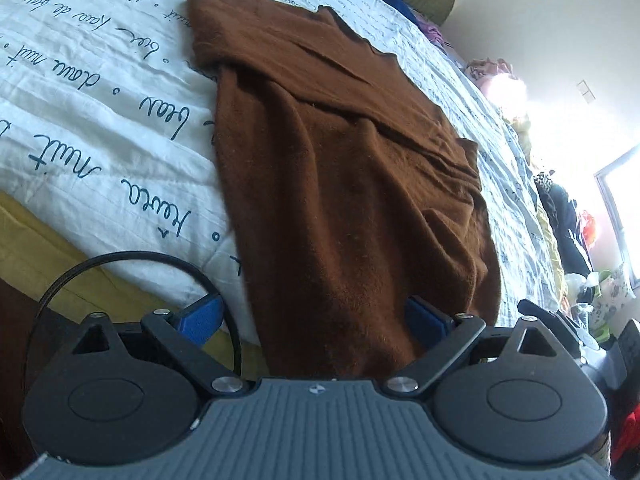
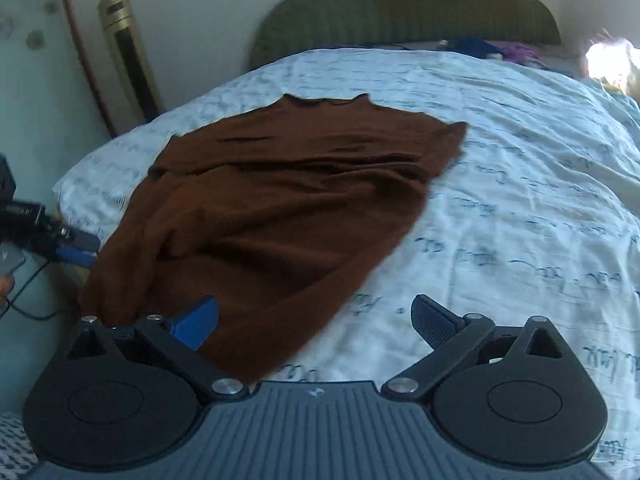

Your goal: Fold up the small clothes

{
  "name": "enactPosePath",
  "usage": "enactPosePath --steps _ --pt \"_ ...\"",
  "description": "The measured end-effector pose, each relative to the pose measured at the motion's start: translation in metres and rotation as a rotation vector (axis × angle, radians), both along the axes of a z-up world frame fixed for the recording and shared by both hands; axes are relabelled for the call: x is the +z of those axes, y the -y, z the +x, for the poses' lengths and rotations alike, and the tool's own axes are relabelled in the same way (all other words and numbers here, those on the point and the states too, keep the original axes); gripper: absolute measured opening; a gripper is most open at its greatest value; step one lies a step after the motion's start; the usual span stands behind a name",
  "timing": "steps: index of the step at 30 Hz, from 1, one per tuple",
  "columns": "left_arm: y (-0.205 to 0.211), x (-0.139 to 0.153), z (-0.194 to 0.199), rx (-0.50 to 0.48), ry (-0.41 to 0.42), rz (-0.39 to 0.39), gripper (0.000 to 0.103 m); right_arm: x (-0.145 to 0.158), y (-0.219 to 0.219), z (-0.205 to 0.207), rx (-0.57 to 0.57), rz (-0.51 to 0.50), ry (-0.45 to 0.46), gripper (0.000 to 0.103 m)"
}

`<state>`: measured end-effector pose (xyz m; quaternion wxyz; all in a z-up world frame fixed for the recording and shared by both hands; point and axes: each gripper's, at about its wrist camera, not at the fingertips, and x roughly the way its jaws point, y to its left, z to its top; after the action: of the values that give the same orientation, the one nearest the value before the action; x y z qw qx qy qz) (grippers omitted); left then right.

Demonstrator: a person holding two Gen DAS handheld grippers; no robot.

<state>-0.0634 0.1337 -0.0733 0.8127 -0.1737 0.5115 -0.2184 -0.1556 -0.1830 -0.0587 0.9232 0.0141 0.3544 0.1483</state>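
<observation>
Where script-printed bedding (image 2: 500, 184) spreads, a brown garment (image 2: 280, 200) lies.

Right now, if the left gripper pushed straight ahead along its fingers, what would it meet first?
The left gripper, jaws open, would most likely meet the brown knitted garment first; its near hem already lies between the fingers, though the height above the fabric is unclear.

We're in a home bedroom here. A bed fills both views, spread with a white quilt (image 1: 100, 92) printed in looping dark handwriting, and a green padded headboard (image 2: 404, 4) rises against the pale wall. Loose clothes (image 1: 560, 208) pile along the bed's far edge, bright daylight pours through a window (image 1: 624, 200), and a tall gold tower fan (image 2: 128, 56) stands by the wall beside the bed.
</observation>
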Motion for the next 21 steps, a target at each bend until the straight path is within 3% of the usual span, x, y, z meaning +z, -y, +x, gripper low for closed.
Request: enactPosePath --steps 2,4,5,6,7,10,16,21 --pt "0.0 0.001 -0.003 0.008 0.025 0.023 0.082 -0.01 -0.025 -0.005 0.053 -0.073 0.041 0.103" --pt "-0.002 0.002 -0.006 0.027 0.048 0.064 0.048 -0.019 -0.038 -0.011 0.119 -0.096 0.069 0.1" --pt "-0.004 0.001 -0.006 0.031 0.044 0.072 0.024 -0.024 -0.041 -0.013 0.142 -0.091 0.072 0.086" --pt "-0.007 -0.001 -0.007 0.037 0.037 0.061 0.017 -0.029 -0.044 -0.013 0.145 -0.102 0.065 0.069" --pt "-0.012 -0.003 -0.007 0.044 0.031 0.033 0.014 -0.034 -0.048 -0.013 0.143 -0.127 0.067 0.03" --pt "-0.023 -0.006 -0.007 0.059 0.02 -0.006 0.011 -0.032 -0.047 -0.012 0.124 -0.154 0.101 0.007" --pt "-0.027 0.013 -0.01 0.009 0.077 -0.002 0.009 0.003 -0.02 -0.028 0.042 -0.12 0.176 0.004" --pt "-0.039 0.023 -0.019 -0.031 0.1 0.038 0.009 0.024 0.012 -0.055 -0.01 -0.063 0.154 0.004"
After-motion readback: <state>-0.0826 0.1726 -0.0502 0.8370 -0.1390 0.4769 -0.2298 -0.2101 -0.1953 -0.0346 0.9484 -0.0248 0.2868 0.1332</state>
